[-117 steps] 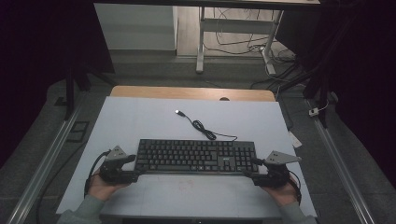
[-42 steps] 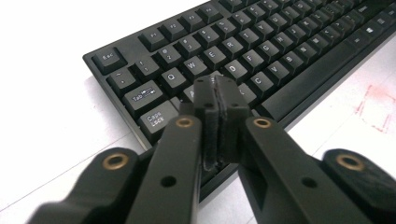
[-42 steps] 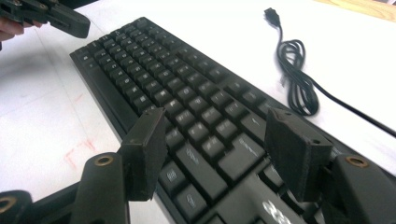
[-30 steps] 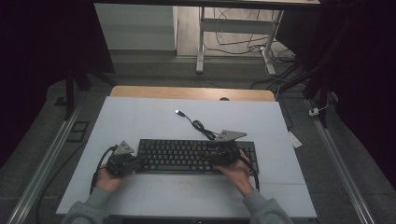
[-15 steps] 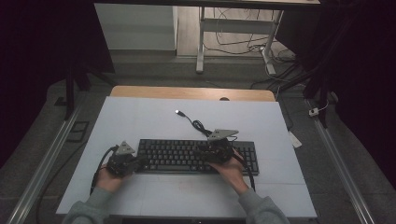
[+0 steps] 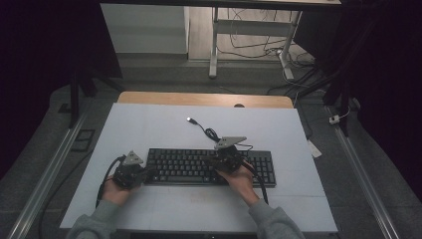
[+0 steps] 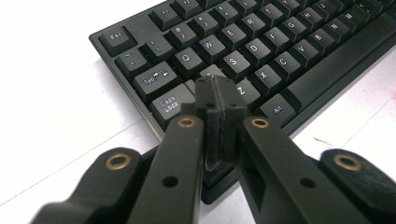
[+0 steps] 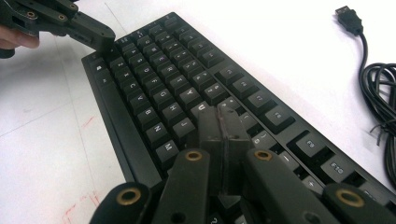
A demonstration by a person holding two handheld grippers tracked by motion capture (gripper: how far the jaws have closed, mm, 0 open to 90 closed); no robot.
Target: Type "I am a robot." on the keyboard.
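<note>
Two pairs of tongs are over one black keyboard (image 6: 211, 167), which lies across the near middle of the white desk (image 6: 149, 124), its long side toward you.

Your left tongs (image 6: 145, 174) are closed pad to pad with nothing between them. In the left gripper view their tip (image 7: 220, 100) sits over the left end of the keyboard (image 7: 261, 60), just right of the key marked "Caps Lock" and beside "Z". Around it you can read "Esc", "Tab", "Q", "W", "E", "R", "S", "D", "X", "C", "V" and "Alt".

Your right tongs (image 6: 215, 162) have just been closing and now stand shut, pads together, with nothing caught in them. In the right gripper view their tip (image 8: 218, 122) rests over the letter block right of centre, near the keys "H", "N" and "M"; "Y", "B" and "G" are also legible on the keyboard (image 8: 187, 84). Whether either tip actually presses a key, you cannot tell.

Your left tongs (image 8: 91, 37) show in that view too, at the far end of the board.

Behind the keyboard its black cable (image 6: 211, 134) lies coiled on the desk, and the USB plug (image 6: 189, 119) at its end lies loose on the white top, well apart from both hands. In the right gripper view the plug (image 8: 349, 17) and the bundled cable (image 8: 380, 93) sit at the upper right.
</note>
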